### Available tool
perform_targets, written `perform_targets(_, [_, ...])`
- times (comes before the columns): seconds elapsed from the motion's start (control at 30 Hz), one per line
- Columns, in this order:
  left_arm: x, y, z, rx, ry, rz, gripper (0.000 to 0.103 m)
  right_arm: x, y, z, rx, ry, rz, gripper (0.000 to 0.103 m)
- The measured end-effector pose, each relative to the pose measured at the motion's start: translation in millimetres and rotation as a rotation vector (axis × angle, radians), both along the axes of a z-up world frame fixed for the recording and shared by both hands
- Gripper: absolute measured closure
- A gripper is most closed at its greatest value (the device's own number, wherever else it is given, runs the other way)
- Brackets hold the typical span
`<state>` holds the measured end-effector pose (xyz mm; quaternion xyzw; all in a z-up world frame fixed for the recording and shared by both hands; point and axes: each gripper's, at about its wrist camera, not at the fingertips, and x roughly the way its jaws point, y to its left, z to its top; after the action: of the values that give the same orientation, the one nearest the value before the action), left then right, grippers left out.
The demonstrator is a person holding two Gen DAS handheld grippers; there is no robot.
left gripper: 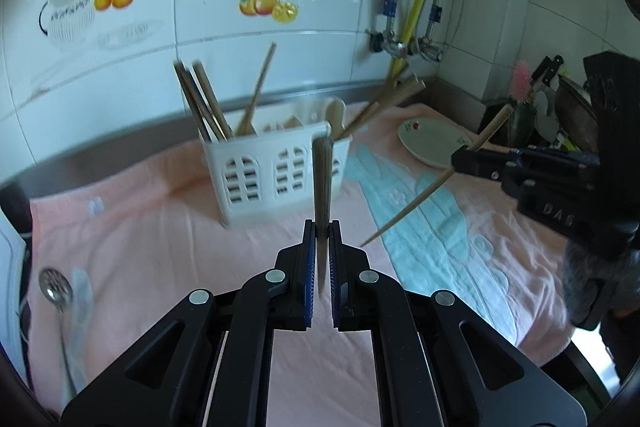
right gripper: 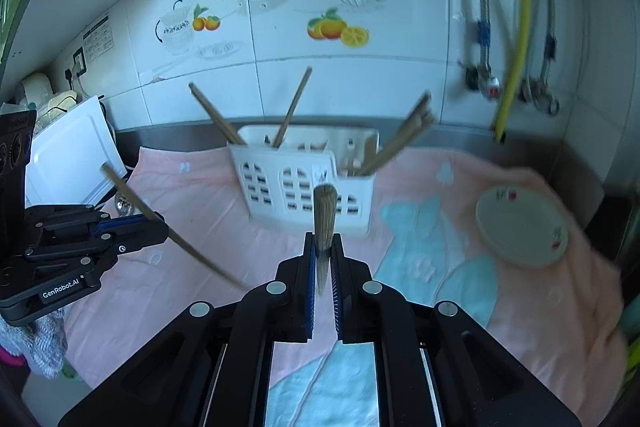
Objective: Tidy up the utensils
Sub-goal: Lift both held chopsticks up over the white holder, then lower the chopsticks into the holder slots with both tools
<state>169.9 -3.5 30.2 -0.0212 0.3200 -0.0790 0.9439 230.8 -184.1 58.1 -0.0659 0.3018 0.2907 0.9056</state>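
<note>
A white slotted utensil holder [left gripper: 276, 171] [right gripper: 308, 183] stands on the pink towel with several wooden chopsticks leaning out of its left and right compartments. My left gripper [left gripper: 322, 227] is shut on a wooden chopstick [left gripper: 322, 179] that points up toward the holder. It also shows in the right wrist view [right gripper: 160, 223], left of the holder. My right gripper [right gripper: 323, 239] is shut on another wooden chopstick [right gripper: 324, 215]. It also shows in the left wrist view [left gripper: 460, 161], where its chopstick [left gripper: 416, 203] slants down over the towel, right of the holder.
A pink and light-blue towel [left gripper: 440, 227] [right gripper: 420, 259] covers the counter. A white plate [left gripper: 434, 143] [right gripper: 520, 227] lies at the right. A metal slotted spoon [left gripper: 56, 291] lies front left. A white cutting board [right gripper: 68, 155] leans at the left. Knives and a pink brush [left gripper: 524, 87] stand far right.
</note>
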Motion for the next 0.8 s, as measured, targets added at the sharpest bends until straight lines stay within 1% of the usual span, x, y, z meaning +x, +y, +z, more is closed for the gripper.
perform_targets(0.1, [6, 6, 15, -0.004, -0.016, 0.004, 0.098, 9, 3, 19, -0.008, -0.006, 0.015, 0.096])
perform_targets(0.37, [28, 19, 70, -0.003, -0.102, 0.032, 0.098, 31, 8, 62, -0.030, -0.046, 0.018, 0.096])
perform_targets(0.57, [50, 28, 107, 0.016, -0.162, 0.075, 0.098, 48, 13, 81, -0.034, -0.056, 0.008, 0.096])
perform_targets(0.7, [62, 35, 125, 0.017, -0.198, 0.104, 0.098, 58, 15, 92, -0.027, -0.064, 0.003, 0.096])
perform_targets(0.8, [75, 43, 133, 0.016, -0.208, 0.134, 0.098, 67, 17, 97, -0.019, -0.067, -0.009, 0.096])
